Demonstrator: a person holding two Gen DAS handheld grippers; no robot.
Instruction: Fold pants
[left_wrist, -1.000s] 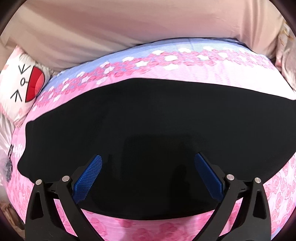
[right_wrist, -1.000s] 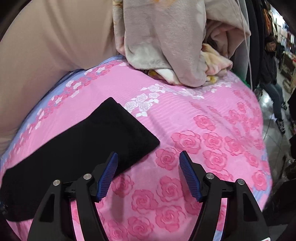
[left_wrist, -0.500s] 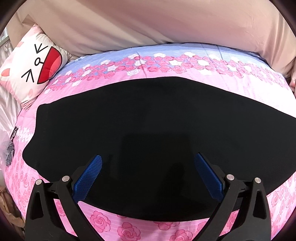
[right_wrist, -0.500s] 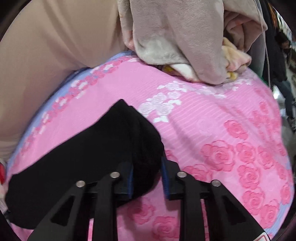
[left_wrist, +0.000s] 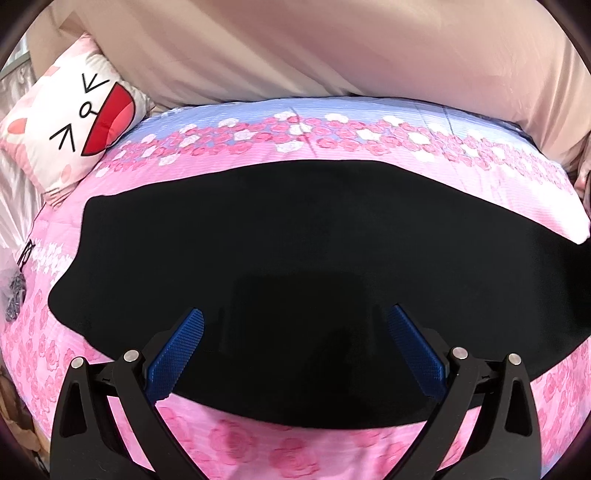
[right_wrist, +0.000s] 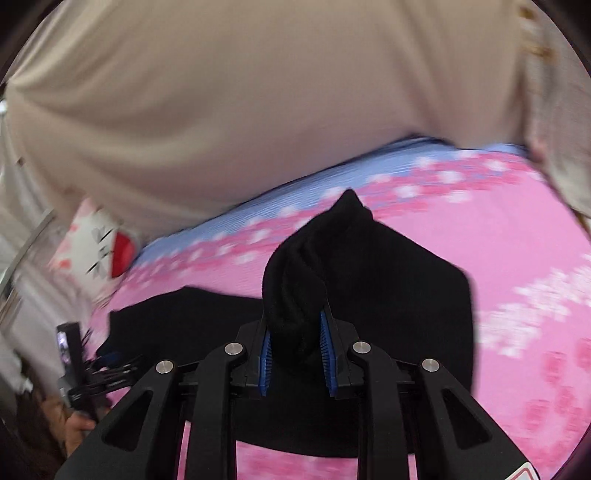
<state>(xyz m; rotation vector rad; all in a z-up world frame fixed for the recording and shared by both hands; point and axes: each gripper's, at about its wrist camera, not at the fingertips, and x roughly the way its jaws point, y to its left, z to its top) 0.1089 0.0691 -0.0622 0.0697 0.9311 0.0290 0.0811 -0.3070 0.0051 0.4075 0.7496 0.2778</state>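
Right gripper (right_wrist: 297, 347) clamps bunched end of black pants (left_wrist: 295, 251), lifted above bed (left_wrist: 332, 147). Left gripper (left_wrist: 295, 350) spread wide, hovering over cloth. Advice: carry end toward 9 o'clock, keep edges aligned.

Bright even light, fisheye-bent edges, right view motion-blurred

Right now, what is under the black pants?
Under the black pants lies the pink rose bedsheet, showing all around them. The sheet directly beneath is covered. The right gripper pinches one end up.
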